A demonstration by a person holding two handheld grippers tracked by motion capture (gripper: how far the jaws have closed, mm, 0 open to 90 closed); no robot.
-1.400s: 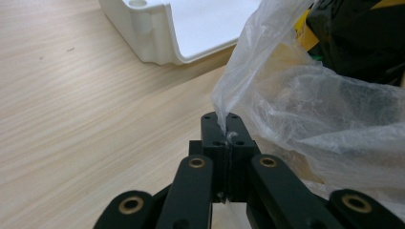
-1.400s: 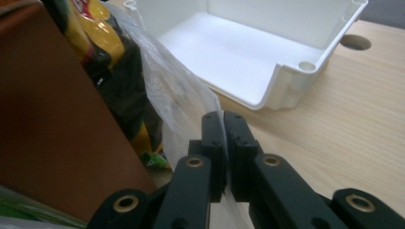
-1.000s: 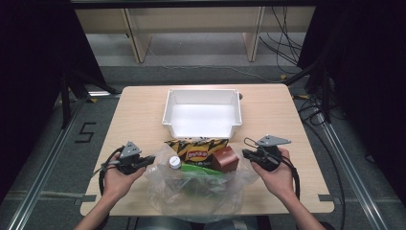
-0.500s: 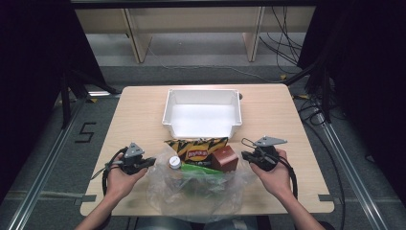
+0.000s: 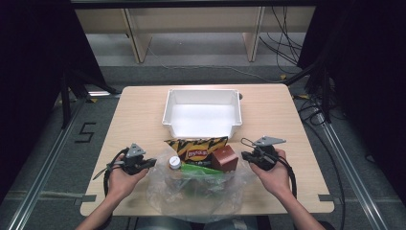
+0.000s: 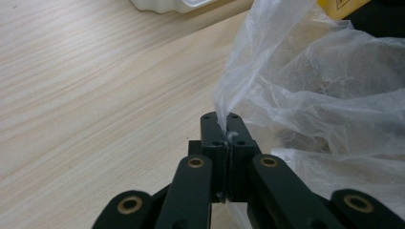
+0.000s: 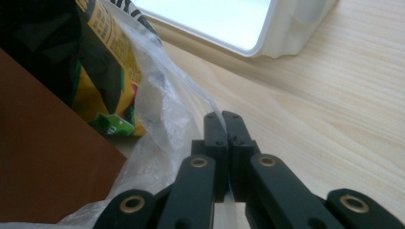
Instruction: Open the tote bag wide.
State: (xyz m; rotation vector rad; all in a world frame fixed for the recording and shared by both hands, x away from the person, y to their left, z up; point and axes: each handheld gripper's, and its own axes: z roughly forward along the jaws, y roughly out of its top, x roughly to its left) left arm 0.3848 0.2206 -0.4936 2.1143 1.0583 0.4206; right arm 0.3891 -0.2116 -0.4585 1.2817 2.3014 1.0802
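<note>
A clear plastic bag (image 5: 191, 191) lies at the table's front middle. In it are a yellow-and-black chip bag (image 5: 196, 145), a brown box (image 5: 225, 159), a white-capped bottle (image 5: 174, 163) and a green packet (image 5: 203, 170). My left gripper (image 5: 151, 163) is at the bag's left edge. In the left gripper view it (image 6: 222, 123) is shut on a fold of the bag's film (image 6: 305, 90). My right gripper (image 5: 244, 155) is at the bag's right edge. In the right gripper view it (image 7: 222, 119) is shut, with the film (image 7: 162, 119) running into its jaws beside the brown box (image 7: 43, 157).
An empty white bin (image 5: 203, 114) stands just behind the bag, near the table's middle. Bare wooden tabletop (image 5: 287, 120) lies to either side of it. Cables trail from both grippers over the front of the table.
</note>
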